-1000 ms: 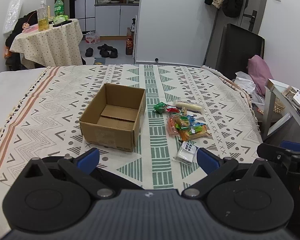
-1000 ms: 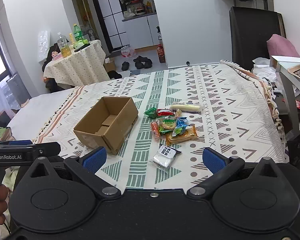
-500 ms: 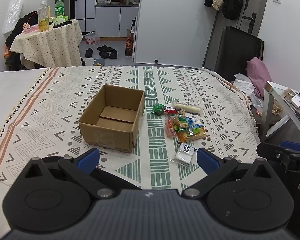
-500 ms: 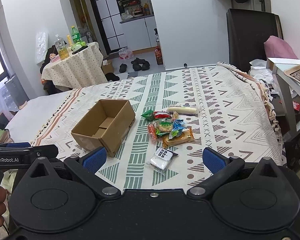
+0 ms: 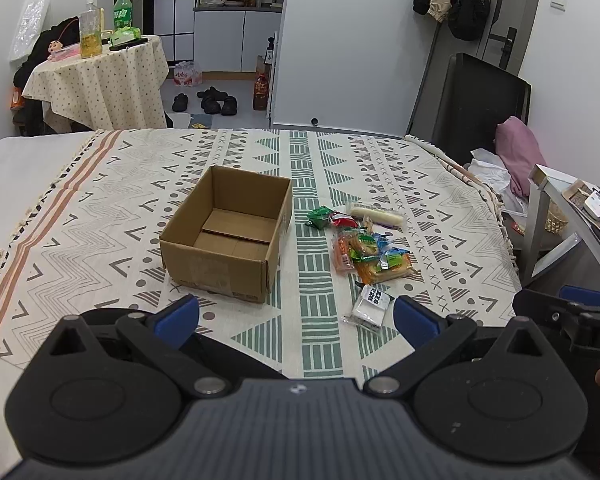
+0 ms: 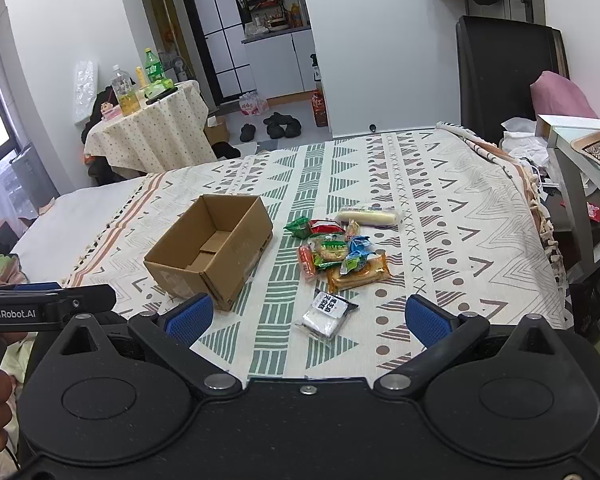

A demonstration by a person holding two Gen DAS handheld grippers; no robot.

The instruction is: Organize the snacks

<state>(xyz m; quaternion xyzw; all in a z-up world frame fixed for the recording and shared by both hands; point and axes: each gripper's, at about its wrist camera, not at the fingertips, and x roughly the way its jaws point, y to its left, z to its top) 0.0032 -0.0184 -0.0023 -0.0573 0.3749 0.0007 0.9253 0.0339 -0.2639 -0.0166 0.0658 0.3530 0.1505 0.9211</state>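
Note:
An open, empty cardboard box point(image 5: 228, 236) point(image 6: 210, 250) sits on a patterned blanket point(image 5: 100, 208) point(image 6: 440, 216). To its right lies a pile of snack packets point(image 5: 366, 246) point(image 6: 340, 250), with a long white roll point(image 5: 376, 213) point(image 6: 367, 215) behind and a white packet point(image 5: 371, 304) point(image 6: 327, 313) nearest me. My left gripper point(image 5: 296, 318) hovers open near the blanket's front edge, nothing between its fingers. My right gripper point(image 6: 308, 316) is open too, just short of the white packet. Each gripper shows at the other view's edge.
A small round table point(image 5: 96, 76) with bottles stands at the back left, shoes point(image 5: 208, 102) on the floor beyond the bed. A black chair point(image 5: 472, 100) and a side table point(image 6: 580, 152) stand to the right of the bed.
Both grippers have pulled back a little, so the box and snacks look slightly smaller and farther. Both stay open; nothing on the blanket has moved.

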